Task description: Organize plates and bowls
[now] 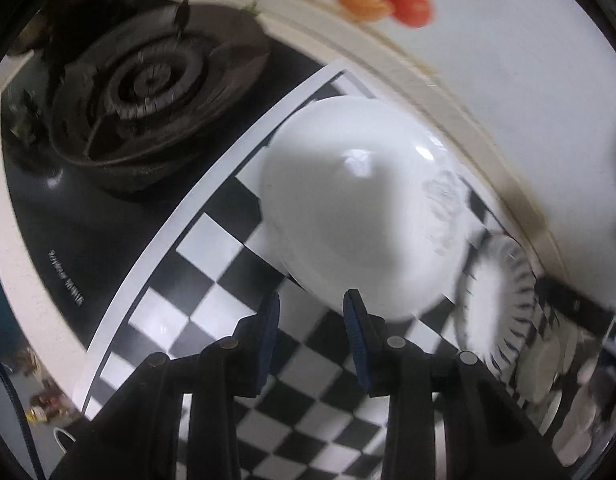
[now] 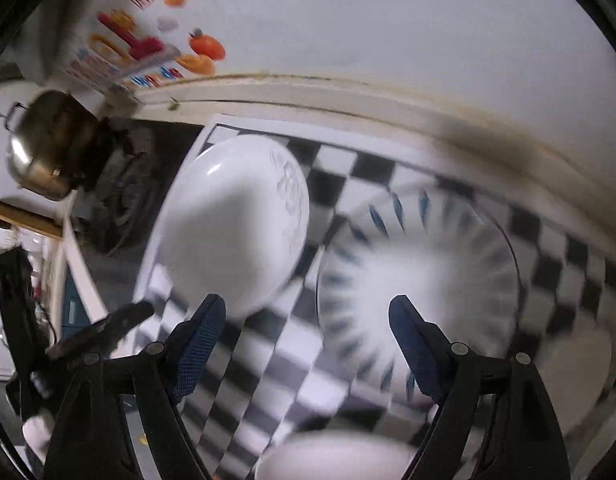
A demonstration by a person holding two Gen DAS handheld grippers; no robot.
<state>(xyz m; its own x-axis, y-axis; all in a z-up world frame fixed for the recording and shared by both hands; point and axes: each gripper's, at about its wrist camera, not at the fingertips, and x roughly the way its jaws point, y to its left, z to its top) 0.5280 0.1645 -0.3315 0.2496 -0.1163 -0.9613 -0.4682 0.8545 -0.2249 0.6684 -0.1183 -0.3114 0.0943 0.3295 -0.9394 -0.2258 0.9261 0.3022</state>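
Your left gripper (image 1: 312, 300) hangs over the checkered mat (image 1: 212, 248) with its jaws narrowly parted and empty — the white plate (image 1: 348, 216) lies just beyond its tips, on the mat beside the gas burner (image 1: 148, 92). Your right gripper (image 2: 308, 308) has its jaws wide and holds nothing. Below it the blue-striped plate (image 2: 420, 272) rests on the mat, right of the white plate, both blurred.

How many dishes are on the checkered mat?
3 clearly: a plain white plate nearest the stove, a plate with blue stripes beside it, and a white dish at the near edge. Blur may hide more.
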